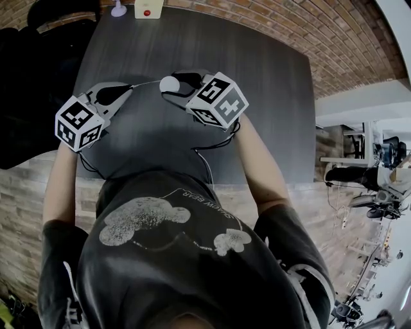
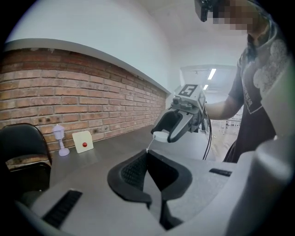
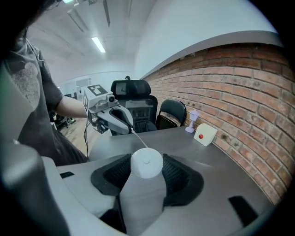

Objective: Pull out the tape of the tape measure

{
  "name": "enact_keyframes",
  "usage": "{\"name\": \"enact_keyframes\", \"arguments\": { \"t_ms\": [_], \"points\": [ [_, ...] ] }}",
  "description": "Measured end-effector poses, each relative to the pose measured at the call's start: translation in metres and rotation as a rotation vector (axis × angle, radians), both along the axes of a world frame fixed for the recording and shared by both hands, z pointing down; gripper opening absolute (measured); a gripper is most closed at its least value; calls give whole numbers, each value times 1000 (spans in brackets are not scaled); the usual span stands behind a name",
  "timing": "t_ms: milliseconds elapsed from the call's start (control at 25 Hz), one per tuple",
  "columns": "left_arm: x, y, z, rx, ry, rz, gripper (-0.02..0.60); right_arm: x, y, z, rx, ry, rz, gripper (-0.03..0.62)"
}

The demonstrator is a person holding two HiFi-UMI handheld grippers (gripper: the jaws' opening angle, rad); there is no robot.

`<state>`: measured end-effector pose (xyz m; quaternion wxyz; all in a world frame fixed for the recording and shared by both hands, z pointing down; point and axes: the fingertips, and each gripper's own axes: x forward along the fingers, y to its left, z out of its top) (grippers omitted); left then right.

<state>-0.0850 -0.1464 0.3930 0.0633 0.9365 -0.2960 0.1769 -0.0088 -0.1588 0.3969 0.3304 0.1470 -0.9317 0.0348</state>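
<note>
A round white tape measure (image 1: 169, 83) hangs above the dark table (image 1: 270, 109), and my right gripper (image 1: 174, 85) is shut on it. In the right gripper view its white body (image 3: 146, 162) fills the gap between the black pads (image 3: 177, 177). A thin white tape (image 1: 146, 83) runs left from it to my left gripper (image 1: 128, 88), whose jaws are shut on the tape's end. In the left gripper view the tape (image 2: 148, 144) rises from the closed fingertips toward the tape measure (image 2: 161, 135) in the right gripper (image 2: 177, 123). The two grippers face each other, a short span apart.
A cream box with a red button (image 1: 148, 8) and a small white lamp figure (image 1: 118, 9) stand at the table's far edge by the brick wall (image 2: 69, 92). Black chairs (image 3: 171, 113) stand beyond the table's left end. The person's torso is close to the near edge.
</note>
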Motion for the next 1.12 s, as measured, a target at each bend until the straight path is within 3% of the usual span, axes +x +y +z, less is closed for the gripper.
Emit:
{"name": "enact_keyframes", "arguments": {
  "t_ms": [400,840,1120],
  "points": [
    [1,1,1,-11,-5,12,11,-1,-3,0,23,17,-2,233],
    [-24,-1,-7,-15,5,-25,11,32,-21,-12,36,-6,110,233],
    [-22,-3,-10,-1,12,-30,11,38,-23,-17,78,21,117,233]
  ]
}}
